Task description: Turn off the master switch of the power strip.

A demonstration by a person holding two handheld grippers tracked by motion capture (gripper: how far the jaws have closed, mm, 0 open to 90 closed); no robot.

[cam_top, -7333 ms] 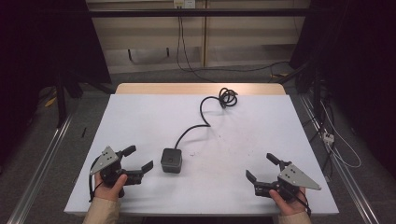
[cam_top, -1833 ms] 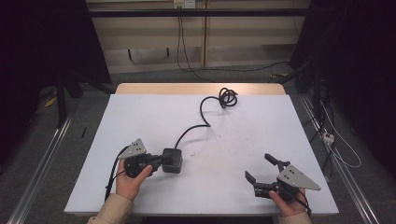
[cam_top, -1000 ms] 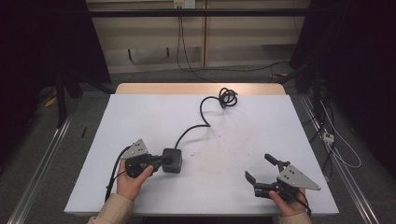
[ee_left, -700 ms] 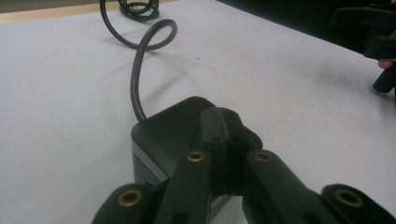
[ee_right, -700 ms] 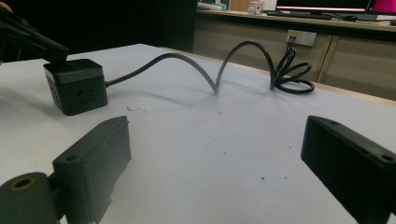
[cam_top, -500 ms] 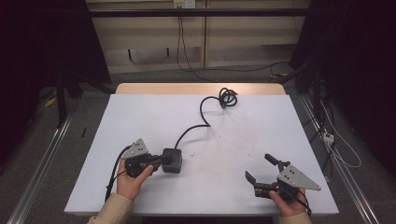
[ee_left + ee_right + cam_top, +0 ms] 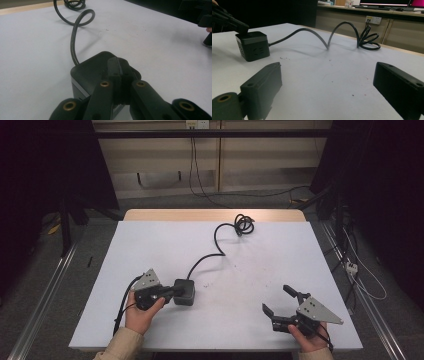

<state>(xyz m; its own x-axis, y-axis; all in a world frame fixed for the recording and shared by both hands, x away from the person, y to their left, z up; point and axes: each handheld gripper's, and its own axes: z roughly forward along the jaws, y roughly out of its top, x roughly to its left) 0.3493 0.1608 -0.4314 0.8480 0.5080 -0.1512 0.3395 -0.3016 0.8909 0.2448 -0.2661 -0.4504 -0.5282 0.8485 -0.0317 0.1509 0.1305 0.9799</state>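
Contact is the step I read here: my left gripper sits clenched, jaws pressed together on top of the black power cube, which rests at about 7 o'clock on the white table, its cable snaking off toward 12 o'clock. Whether anything is pinched between the jaws I cannot tell. My right gripper waits released at 5 o'clock, well apart. Next I'd press or reposition carefully, keeping the cube from sliding

White table, wood-panelled wall, wall socket, dim grey floor.
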